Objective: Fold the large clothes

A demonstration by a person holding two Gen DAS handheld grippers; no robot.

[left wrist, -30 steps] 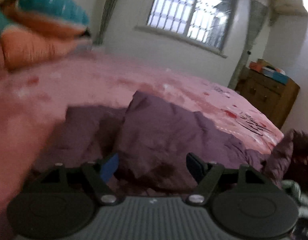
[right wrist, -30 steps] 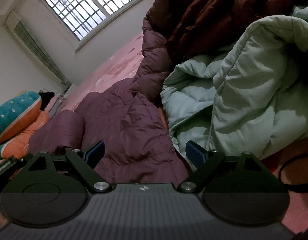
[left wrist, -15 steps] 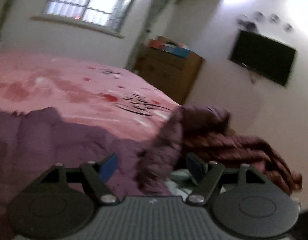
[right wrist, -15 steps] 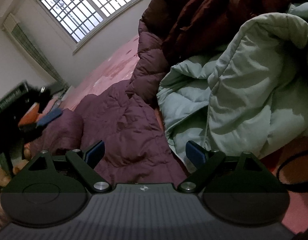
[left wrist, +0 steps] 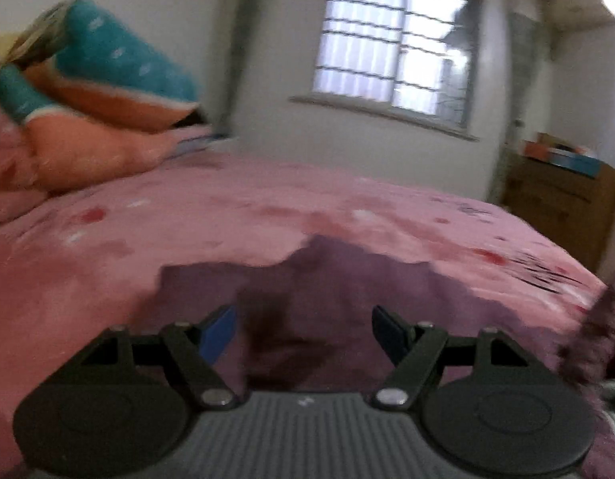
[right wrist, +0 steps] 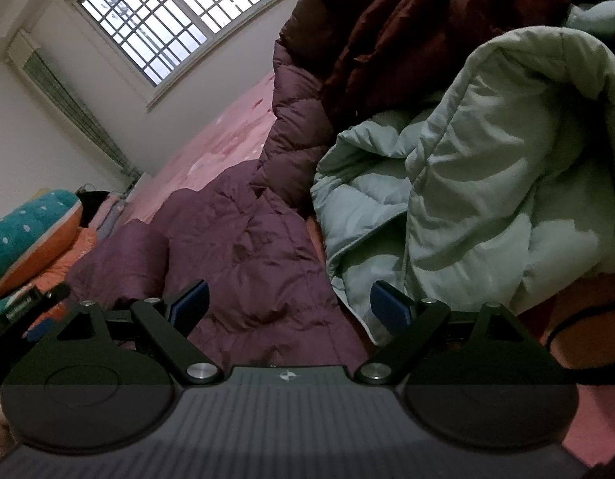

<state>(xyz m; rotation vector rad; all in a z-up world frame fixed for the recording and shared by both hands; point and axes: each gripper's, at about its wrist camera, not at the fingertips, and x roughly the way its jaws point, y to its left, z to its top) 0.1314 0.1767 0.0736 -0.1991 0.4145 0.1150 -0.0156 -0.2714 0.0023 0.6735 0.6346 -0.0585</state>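
Note:
A purple padded jacket (left wrist: 347, 303) lies spread on the pink bed (left wrist: 227, 215); it also shows in the right wrist view (right wrist: 251, 247). My left gripper (left wrist: 303, 333) is open and empty just above the jacket's near part. My right gripper (right wrist: 289, 305) is open and empty, low over the jacket's near edge. A mint-green padded coat (right wrist: 487, 183) is heaped to the right of it, and a dark maroon padded coat (right wrist: 407, 28) is piled behind that.
Orange and teal pillows (left wrist: 91, 111) are stacked at the bed's far left. A barred window (left wrist: 391, 64) is in the far wall. A wooden dresser (left wrist: 558, 203) stands to the right of the bed. The left gripper's tip (right wrist: 32, 303) shows at the right view's left edge.
The left gripper swung right towards the coat pile half a second ago and is now back facing the purple jacket and the pillows. The right gripper has barely moved.

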